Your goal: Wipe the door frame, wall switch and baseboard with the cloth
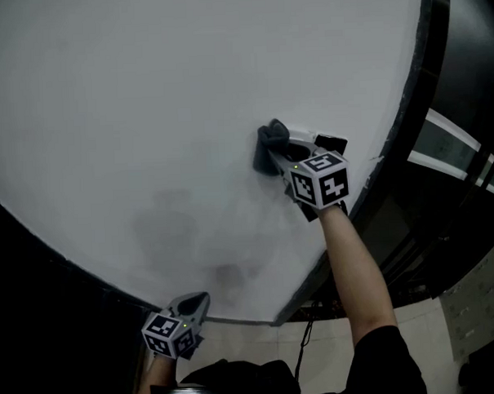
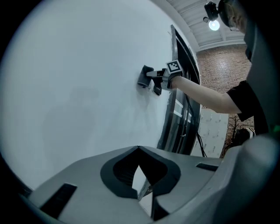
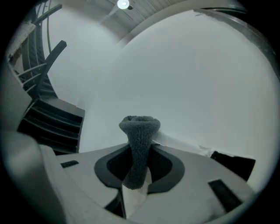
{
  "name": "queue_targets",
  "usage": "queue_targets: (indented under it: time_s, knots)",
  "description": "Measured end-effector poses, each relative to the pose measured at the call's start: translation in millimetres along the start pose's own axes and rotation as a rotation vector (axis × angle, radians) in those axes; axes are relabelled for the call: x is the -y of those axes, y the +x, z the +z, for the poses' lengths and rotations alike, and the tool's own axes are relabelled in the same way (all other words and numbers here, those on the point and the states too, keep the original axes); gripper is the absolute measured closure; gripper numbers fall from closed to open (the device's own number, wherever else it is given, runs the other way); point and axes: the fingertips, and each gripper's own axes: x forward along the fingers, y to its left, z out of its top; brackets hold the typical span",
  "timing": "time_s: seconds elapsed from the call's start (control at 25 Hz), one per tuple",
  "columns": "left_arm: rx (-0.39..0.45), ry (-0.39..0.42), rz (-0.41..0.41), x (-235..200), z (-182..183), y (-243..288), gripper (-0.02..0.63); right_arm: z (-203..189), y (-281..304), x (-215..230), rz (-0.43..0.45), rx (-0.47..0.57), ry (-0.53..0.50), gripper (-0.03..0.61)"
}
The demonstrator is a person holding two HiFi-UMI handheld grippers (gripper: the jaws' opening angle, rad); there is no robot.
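I see right gripper clamped on dark grey fuzzy cloth, cloth against plain white wall near black door frame. Left gripper closed, empty.

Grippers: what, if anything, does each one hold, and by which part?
The right gripper holds the cloth, jaws shut on its bunched middle, with a rolled end poking out past them. The left gripper holds nothing; its jaws are together.
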Motion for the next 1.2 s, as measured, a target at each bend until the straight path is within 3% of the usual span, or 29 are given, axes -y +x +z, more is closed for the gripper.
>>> queue_targets:
  time_s: [0.16,0.4,0.8,1.2]
  knots:
    - [-0.002,0.001,-0.010,0,1,3,0.623,-4,-6,14,0.001,0.001,0.059,0.489]
    - [-0.011,0.010,-0.044,13,2,12,0.623,-17,-20,33,-0.046,-0.032,0.020,0.488]
    - [-0.024,0.026,-0.063,18,0,14,0.623,-36,-48,69,-0.108,-0.035,0.088,0.488]
    - [-0.023,0.027,-0.041,20,0,9,0.623,-45,-70,94,-0.126,-0.016,0.141,0.488]
